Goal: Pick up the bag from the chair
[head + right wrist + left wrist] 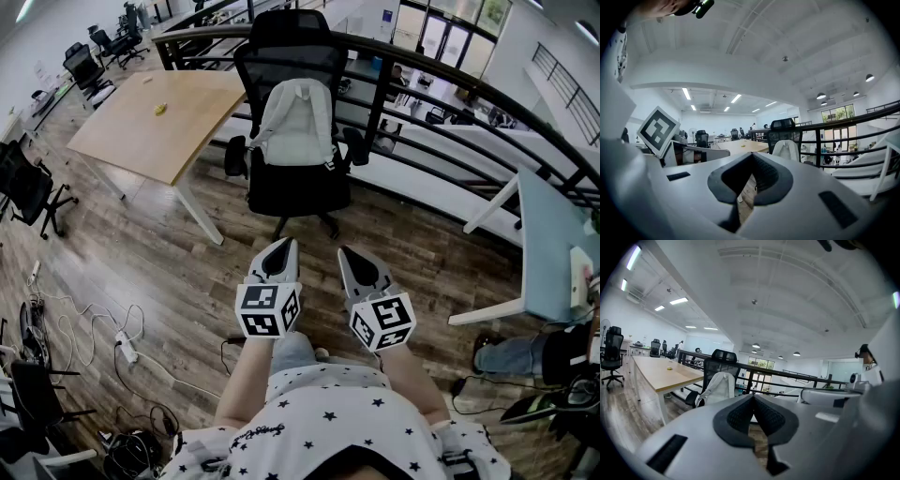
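A pale grey backpack [296,127] leans upright against the back of a black office chair [298,187] straight ahead of me. Both grippers hover above the wooden floor, well short of the chair. My left gripper [284,245] and my right gripper [344,251] sit side by side, each shut with nothing between its jaws. The left gripper view has the backpack [719,386] on the chair [721,357] beyond its closed tips [753,397]. From the right gripper view, the backpack [786,150] stands far ahead, past that gripper's closed tips [752,155].
A wooden table [159,117] stands left of the chair. A black railing [450,70] runs behind it. A white desk [553,244] is at the right, with a person's leg [511,356] below it. Cables and a power strip [122,347] lie on the floor at left.
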`<state>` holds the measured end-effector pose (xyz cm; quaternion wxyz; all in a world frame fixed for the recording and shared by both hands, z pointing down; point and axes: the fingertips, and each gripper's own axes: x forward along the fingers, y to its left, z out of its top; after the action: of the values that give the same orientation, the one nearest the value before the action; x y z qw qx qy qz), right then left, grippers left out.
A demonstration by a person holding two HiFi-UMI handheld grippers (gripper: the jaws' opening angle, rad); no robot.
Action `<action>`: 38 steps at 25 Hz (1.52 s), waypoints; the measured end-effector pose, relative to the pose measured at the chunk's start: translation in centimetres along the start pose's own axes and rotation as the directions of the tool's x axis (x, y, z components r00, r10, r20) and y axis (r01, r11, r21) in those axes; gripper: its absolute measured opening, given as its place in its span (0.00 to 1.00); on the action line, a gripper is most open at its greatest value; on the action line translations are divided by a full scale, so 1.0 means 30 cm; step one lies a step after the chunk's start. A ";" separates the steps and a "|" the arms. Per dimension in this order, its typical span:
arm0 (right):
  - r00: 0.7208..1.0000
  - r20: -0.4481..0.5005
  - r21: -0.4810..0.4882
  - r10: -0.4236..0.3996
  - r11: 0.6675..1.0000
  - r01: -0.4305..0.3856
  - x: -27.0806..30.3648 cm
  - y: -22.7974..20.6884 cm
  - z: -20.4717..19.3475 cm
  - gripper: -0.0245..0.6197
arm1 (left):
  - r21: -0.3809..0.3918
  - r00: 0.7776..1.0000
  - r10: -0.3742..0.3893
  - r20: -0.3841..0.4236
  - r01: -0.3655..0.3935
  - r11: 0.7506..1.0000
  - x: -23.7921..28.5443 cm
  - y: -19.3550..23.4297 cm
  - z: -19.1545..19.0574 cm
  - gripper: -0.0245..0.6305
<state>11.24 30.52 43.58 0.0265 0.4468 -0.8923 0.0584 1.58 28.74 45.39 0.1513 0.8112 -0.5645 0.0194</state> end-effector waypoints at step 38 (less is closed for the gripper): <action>1.000 -0.010 0.043 -0.020 0.999 0.021 0.855 -0.326 0.138 0.03 | 0.006 0.999 0.011 -0.040 -0.011 1.000 0.660 0.516 0.236 0.05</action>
<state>3.73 3.80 42.80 0.0216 0.4561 -0.8861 0.0793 -6.49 3.91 46.09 0.1600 0.8079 -0.5659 0.0380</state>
